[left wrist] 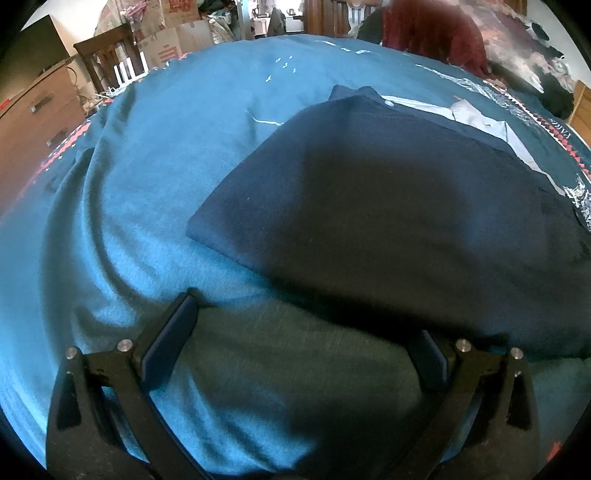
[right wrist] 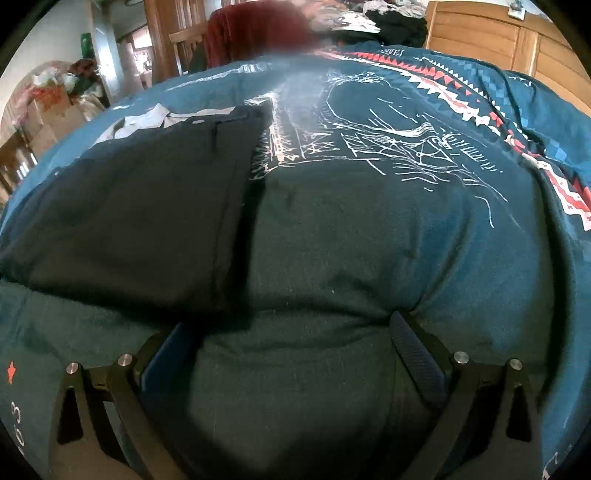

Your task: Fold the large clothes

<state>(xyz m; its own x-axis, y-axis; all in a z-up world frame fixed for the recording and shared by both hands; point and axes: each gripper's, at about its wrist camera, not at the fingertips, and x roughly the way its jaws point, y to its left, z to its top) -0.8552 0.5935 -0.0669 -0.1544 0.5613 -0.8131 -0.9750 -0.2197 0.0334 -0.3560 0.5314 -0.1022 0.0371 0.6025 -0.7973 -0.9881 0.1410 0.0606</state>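
**A:** What have you got on your screens?

**B:** I count one folded garment, a dark navy shirt [left wrist: 388, 206], lying on a teal bedspread [left wrist: 140, 177]. From my left wrist camera it sits ahead and to the right of the left gripper [left wrist: 303, 328]. That gripper's jaws are spread wide, with only bedspread between them. The left pad [left wrist: 166, 343] touches the cloth at a crease; the other pad is half in shadow just under the shirt's near edge.

**A:** And the right side?

**B:** The right gripper [right wrist: 291, 347] is also wide apart and holds nothing. Here the dark navy shirt [right wrist: 129, 206] lies ahead and to the left, its near corner just above the left finger. The right fingertip [right wrist: 406, 332] presses into a pucker of the teal bedspread [right wrist: 369, 258].

**A:** Does either view give you something the other lacks?

**B:** Yes. The right view shows a large white line drawing [right wrist: 388, 140] printed on the bedspread beside the shirt, plus a red and white zigzag border [right wrist: 461, 99]. The left view shows only slivers of those, but it gives me a wooden chair [left wrist: 107, 55], cardboard boxes [left wrist: 173, 33] and a drawer unit [left wrist: 37, 118] beyond the bed. Both show the light grey collar area [left wrist: 476, 118] at the shirt's far edge and one dark red cloth [right wrist: 255, 29] behind the bed.
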